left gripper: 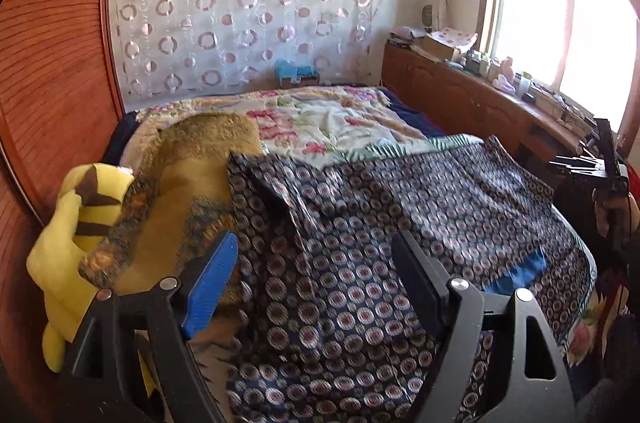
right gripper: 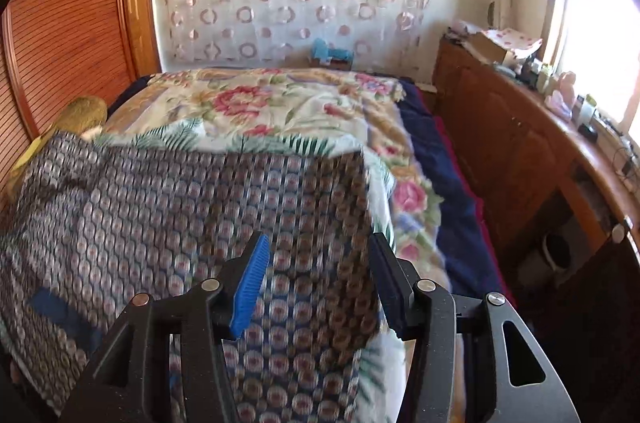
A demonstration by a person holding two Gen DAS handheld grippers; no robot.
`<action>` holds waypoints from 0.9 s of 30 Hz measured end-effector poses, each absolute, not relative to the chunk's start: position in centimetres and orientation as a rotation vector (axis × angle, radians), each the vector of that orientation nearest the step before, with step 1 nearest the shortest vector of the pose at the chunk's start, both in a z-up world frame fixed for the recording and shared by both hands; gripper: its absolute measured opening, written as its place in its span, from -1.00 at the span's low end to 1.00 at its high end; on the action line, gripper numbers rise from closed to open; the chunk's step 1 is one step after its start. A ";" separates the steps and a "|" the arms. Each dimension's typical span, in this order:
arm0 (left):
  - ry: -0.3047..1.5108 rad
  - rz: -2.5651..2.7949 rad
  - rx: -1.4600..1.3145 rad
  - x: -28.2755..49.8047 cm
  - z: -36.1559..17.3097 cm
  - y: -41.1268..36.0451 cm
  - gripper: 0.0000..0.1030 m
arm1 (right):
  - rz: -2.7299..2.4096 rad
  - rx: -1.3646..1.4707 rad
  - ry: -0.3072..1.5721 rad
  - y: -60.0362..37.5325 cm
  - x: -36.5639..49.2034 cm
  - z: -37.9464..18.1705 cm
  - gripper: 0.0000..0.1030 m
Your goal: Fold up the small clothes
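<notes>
The shorts (left gripper: 400, 223) lie spread on the bed (left gripper: 328, 119), not folded yet, and the left gripper (left gripper: 316, 271) and right gripper (right gripper: 316, 271) are both spread wide, holding nothing.

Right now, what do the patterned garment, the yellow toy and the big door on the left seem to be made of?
The patterned garment looks like thin woven cloth with a slight sheen; it drapes in soft folds. The yellow toy looks like plush, with a fuzzy matte surface. The door seems to be reddish wood or wood veneer, with fine horizontal ribs and a mild gloss.
</notes>
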State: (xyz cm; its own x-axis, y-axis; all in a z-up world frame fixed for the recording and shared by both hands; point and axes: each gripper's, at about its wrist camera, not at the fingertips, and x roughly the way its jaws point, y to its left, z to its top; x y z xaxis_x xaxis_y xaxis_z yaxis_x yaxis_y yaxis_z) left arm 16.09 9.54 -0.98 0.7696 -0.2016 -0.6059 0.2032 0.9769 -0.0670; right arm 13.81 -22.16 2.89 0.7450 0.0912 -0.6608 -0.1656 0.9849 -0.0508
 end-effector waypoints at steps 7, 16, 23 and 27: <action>0.753 -0.207 0.031 15.2 -6.3 7.8 0.55 | 0.078 -0.062 0.801 -25.7 14.0 0.2 0.03; 0.842 -0.189 0.027 16.0 -10.0 7.6 0.55 | 0.102 -0.007 0.856 -26.9 15.1 -1.0 -0.85; 0.890 -0.155 0.045 16.7 -11.5 7.5 0.55 | 0.181 -0.007 0.786 -24.9 13.9 0.1 -0.94; 0.898 -0.152 0.053 16.9 -11.6 7.2 0.63 | 0.162 0.002 0.806 -24.8 13.7 -0.2 -0.94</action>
State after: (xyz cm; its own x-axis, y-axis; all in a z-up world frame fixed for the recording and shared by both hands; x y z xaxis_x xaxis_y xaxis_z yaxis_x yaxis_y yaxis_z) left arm 16.88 7.21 -11.62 0.6134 -0.1097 -0.7822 0.1541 0.9879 -0.0177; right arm 13.69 -24.83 -0.20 0.6808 0.1454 -0.7179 -0.1436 0.9876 0.0638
